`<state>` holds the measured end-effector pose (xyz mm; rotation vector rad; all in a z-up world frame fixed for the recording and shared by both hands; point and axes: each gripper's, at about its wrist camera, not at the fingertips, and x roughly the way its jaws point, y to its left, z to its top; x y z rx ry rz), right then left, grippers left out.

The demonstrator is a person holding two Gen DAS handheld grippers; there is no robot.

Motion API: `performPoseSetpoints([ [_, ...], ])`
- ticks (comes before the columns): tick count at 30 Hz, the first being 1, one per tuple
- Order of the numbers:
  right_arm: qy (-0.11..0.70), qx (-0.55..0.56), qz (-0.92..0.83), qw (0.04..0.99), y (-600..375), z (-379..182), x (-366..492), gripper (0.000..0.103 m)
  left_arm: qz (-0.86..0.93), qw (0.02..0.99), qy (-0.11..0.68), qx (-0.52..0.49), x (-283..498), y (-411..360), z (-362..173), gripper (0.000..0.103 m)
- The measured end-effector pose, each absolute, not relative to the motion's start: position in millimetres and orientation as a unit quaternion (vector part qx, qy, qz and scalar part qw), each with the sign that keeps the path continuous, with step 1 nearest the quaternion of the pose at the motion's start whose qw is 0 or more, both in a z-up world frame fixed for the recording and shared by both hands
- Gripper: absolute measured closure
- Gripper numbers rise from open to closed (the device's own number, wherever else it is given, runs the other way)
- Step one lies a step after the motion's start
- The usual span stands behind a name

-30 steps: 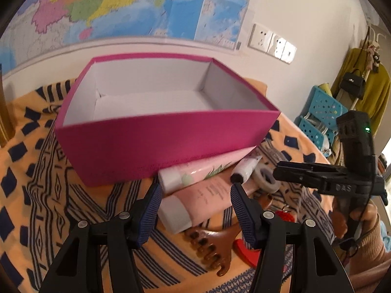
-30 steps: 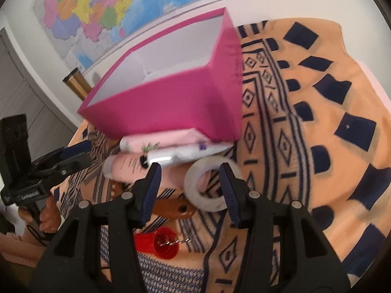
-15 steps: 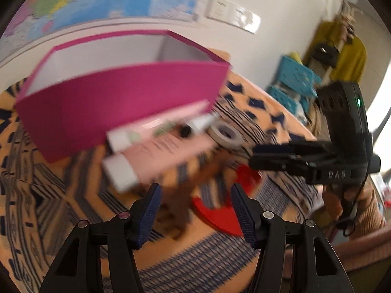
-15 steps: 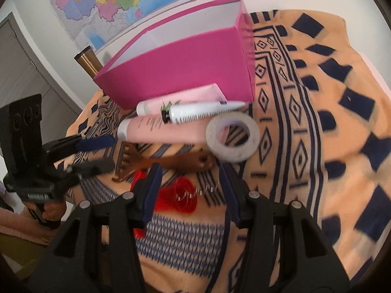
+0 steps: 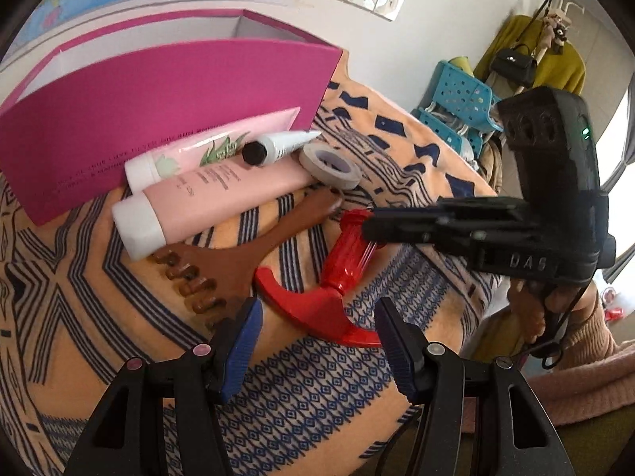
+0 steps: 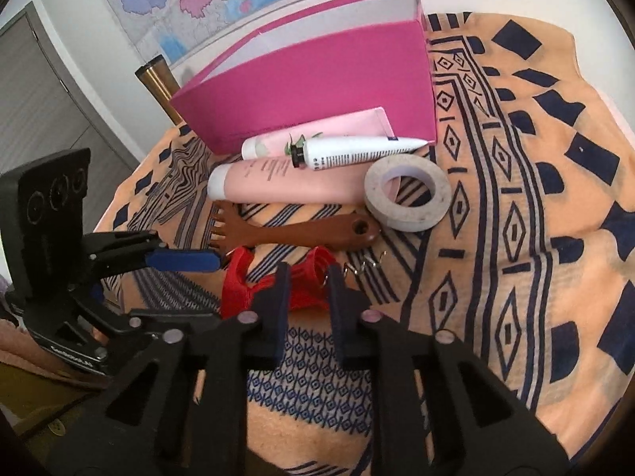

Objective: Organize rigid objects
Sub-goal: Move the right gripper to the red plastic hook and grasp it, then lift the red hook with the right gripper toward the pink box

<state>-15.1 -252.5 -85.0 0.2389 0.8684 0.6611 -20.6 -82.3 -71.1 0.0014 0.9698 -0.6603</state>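
— What is the right gripper (image 6: 305,289) doing?
— Its fingers (image 6: 278,297) have just been closing, and now they are pinching the red handle (image 6: 313,277) at lower centre of the right wrist view. In the left wrist view it is reaching in from the right edge, over the same red tool (image 5: 329,289).
— And the left gripper (image 5: 315,341)?
— Its fingers (image 5: 242,337) are standing about half apart, gripping nothing, hovering at the bottom of its view just short of the red tool's curved end.
— Where is everything else lying?
— On the patterned cloth (image 6: 516,238). The pink box (image 6: 317,91) is sitting at upper centre, two pink tubes (image 6: 285,178) and a white tube (image 6: 357,150) are lying against its front, a tape roll (image 6: 408,194) is lying just right of them, and a brown scratcher (image 6: 293,232) is lying between the tubes and the red tool.
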Motion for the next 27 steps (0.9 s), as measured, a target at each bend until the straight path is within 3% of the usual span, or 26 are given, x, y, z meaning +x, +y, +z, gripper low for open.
performPoseSetpoints([
  [2, 0.406, 0.115, 0.317, 0.849, -255, -83, -16, 0.096, -0.316, 0.829, 0.462, -0.002, -22, -83, -73, 0.043],
  [19, 0.352, 0.172, 0.35, 0.851, -261, -46, -9, 0.101, -0.347, 0.804, 0.479, -0.056, -3, -99, -75, 0.045],
  [24, 0.331, 0.166, 0.364, 0.855, -257, -31, -6, 0.101, -0.343, 0.806, 0.478, -0.064, 5, -102, -76, 0.055],
  [27, 0.327, 0.156, 0.365, 0.858, -254, -26, -2, 0.101, -0.336, 0.807, 0.481, -0.071, 9, -101, -78, 0.055],
])
